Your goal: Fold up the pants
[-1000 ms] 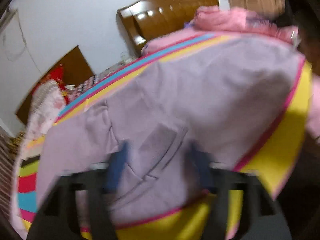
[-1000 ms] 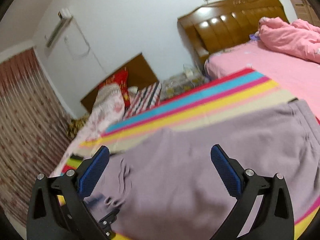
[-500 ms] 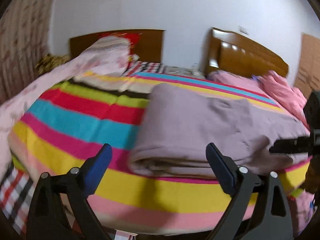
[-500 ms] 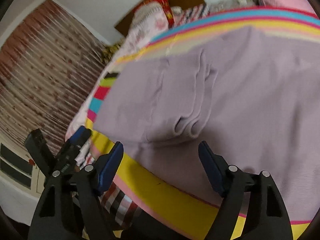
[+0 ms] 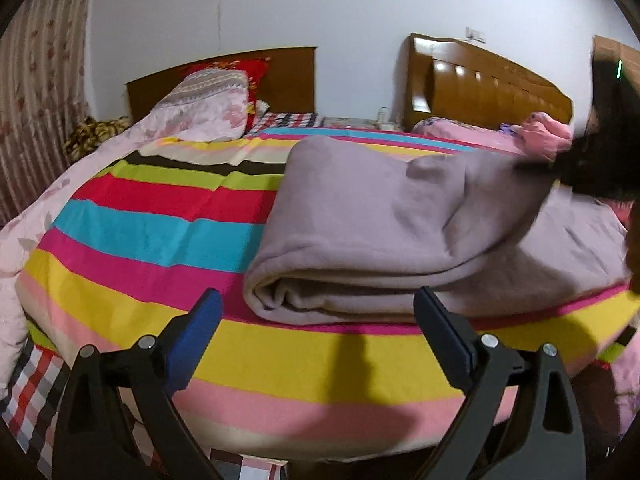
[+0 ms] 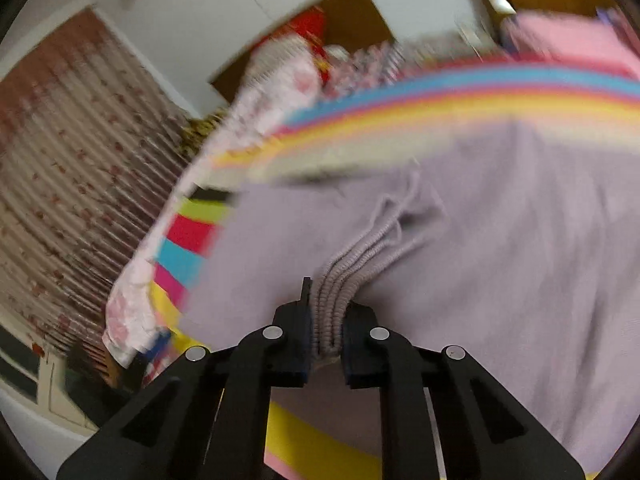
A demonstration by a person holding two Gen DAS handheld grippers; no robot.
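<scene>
The lilac pants (image 5: 380, 220) lie folded over on a bed with a bright striped cover (image 5: 160, 232); a folded edge faces me at the bed's front. My left gripper (image 5: 320, 336) is open and empty, just in front of that folded edge and apart from it. My right gripper (image 6: 326, 340) is shut on the pants' ribbed elastic waistband (image 6: 352, 264) and holds it bunched above the rest of the pants (image 6: 500, 260). In the left wrist view the right gripper shows as a dark blur (image 5: 592, 168) lifting the cloth at the right.
A pale floral quilt (image 5: 132, 140) lies at the bed's left, with pillows against a wooden headboard (image 5: 224, 68). A second bed with pink bedding (image 5: 548, 136) and wooden headboard (image 5: 480, 80) stands to the right. A patterned curtain (image 5: 36, 100) hangs at the left.
My right gripper has closed on the waistband and lifted it. My left gripper has let go of the pants, opened and drawn back to the bed's front edge.
</scene>
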